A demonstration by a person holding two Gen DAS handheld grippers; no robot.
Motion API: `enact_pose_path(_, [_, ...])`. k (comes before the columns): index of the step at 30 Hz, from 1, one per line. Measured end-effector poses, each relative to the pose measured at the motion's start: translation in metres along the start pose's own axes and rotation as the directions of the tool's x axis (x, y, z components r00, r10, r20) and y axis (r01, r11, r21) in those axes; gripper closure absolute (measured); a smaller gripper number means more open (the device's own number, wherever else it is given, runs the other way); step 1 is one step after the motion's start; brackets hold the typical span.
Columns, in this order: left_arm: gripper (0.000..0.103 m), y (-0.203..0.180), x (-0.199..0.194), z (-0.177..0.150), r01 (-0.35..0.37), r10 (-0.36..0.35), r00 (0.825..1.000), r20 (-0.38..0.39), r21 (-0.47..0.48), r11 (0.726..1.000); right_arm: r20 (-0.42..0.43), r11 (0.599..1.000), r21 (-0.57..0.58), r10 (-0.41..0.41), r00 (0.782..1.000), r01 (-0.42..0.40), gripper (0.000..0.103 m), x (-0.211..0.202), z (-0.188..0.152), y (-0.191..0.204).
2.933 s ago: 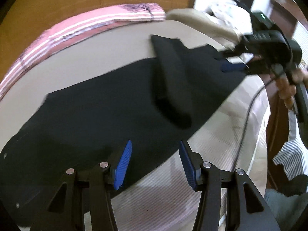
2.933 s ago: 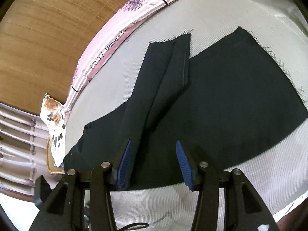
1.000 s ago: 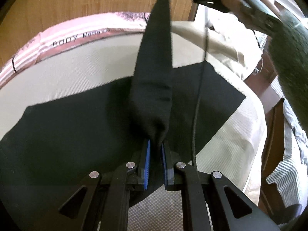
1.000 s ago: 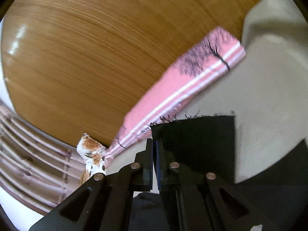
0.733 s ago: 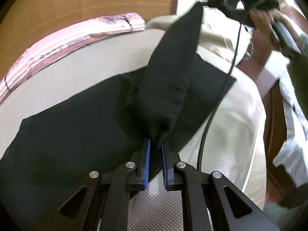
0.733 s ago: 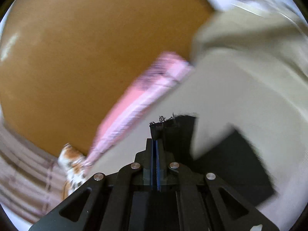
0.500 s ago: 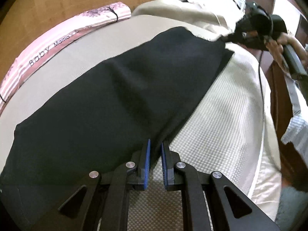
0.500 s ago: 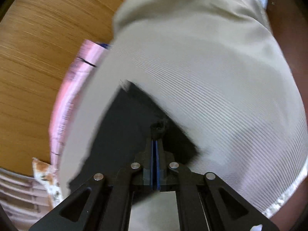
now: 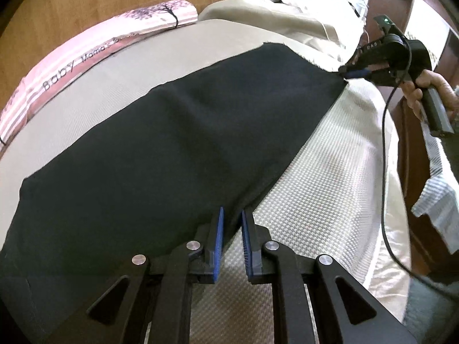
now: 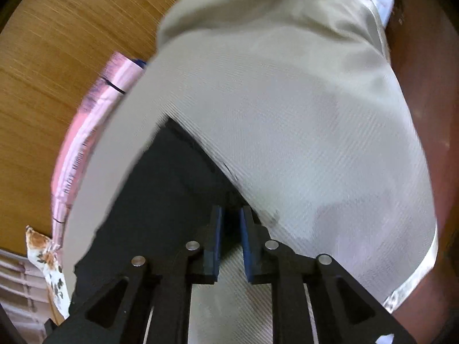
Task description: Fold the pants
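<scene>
The black pants (image 9: 172,143) lie flat and long on the beige bed (image 9: 330,186), one leg folded over the other. My left gripper (image 9: 231,220) is at their near edge, where the cloth runs between its blue pads; the jaws are just starting to open but still pinch the fold. The right gripper (image 9: 351,73), held by a hand (image 9: 430,86), sits at the far corner of the pants. In the right wrist view that gripper (image 10: 231,220) has its jaws opening, and the corner of the pants (image 10: 172,195) lies loose in the gap.
A pink rolled mat (image 9: 86,54) lies along the bed's far side against the wooden headboard (image 9: 86,0). A black cable (image 9: 384,172) hangs from the right gripper over the bed's right edge. A floral cushion (image 10: 48,261) is off the bed's corner.
The right gripper swung the lifted leg down and to the right and laid it flat over the other leg, then its jaws parted. The left gripper stayed on the near edge.
</scene>
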State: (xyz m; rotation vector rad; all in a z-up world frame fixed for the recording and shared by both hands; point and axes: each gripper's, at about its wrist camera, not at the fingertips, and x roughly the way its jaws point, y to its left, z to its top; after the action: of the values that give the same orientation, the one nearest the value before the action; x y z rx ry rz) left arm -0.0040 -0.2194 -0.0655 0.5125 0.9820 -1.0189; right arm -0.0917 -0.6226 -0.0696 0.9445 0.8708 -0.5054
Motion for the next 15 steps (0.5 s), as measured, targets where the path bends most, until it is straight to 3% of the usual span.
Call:
enact_pose_path(3, [0.084,0.015,-0.014,0.000,0.028,-0.026,0.999,0.029,-0.063,0.998,0.000,0.996,-0.080,0.048,0.999,-0.047,0.083,0.000,0.026,0.023])
enact_pose_path(8, [0.084,0.050,-0.023,0.004,-0.015,0.029,0.997,0.069,-0.186,0.982,-0.100,0.973,-0.195,0.108,0.989,-0.126,0.082,0.043,0.070,0.069])
enact_pose_path(15, [0.084,0.096,-0.017,-0.004,-0.080,0.098,0.995,0.034,-0.342,0.936,-0.160,0.953,-0.293,0.030,0.987,-0.076,0.082,0.095,0.092,0.098])
